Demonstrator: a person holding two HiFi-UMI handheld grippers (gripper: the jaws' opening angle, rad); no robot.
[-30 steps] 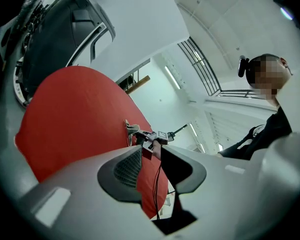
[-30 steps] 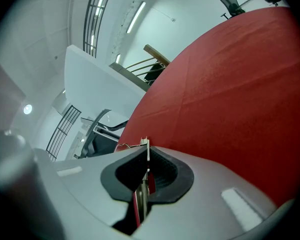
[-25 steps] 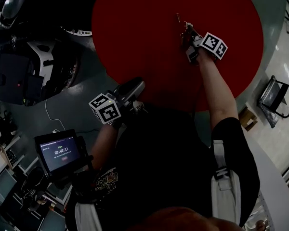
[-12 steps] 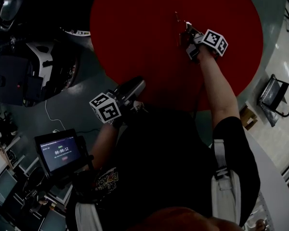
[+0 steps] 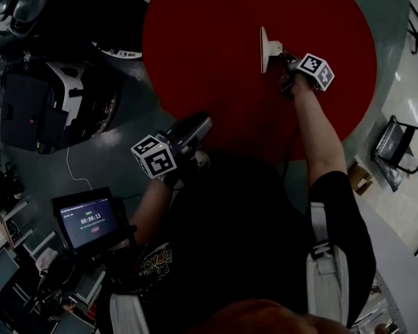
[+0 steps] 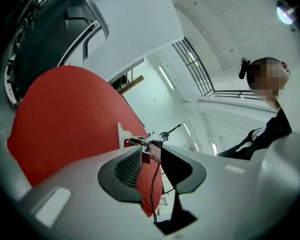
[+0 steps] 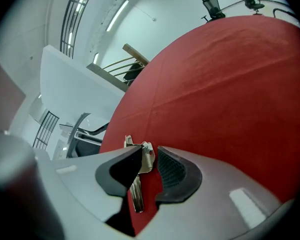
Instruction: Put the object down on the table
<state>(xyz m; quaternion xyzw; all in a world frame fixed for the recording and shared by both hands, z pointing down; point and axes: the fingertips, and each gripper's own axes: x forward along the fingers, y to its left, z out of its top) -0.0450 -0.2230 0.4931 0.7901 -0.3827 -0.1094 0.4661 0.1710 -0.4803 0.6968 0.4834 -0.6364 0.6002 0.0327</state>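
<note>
Now the table (image 5: 216, 68), a big red round, fills the top of the head view, and the right gripper (image 7: 151, 159) has drifted a little further out over it than half a second ago. The left gripper (image 6: 151, 158) has not stirred: it hangs back near the person's body at the table's near edge, jaws apart with nothing between them.

The real change is at the right jaw tips. Where a thin dark sliver showed before, a pale piece (image 5: 267, 47) now shows broad and bright, so the load has turned its flat face upward. Whether that piece is the key's own face or something on its ring, I cannot tell.

In the right gripper view the key (image 7: 136, 194) is pinched by its head between the two pads, blade trailing back toward the camera, red cloth close behind it. So the key is over the table but, by my reading, not yet let go; whether it touches the cloth cannot be told. Lowering seems near its end, with the release still to come
</note>
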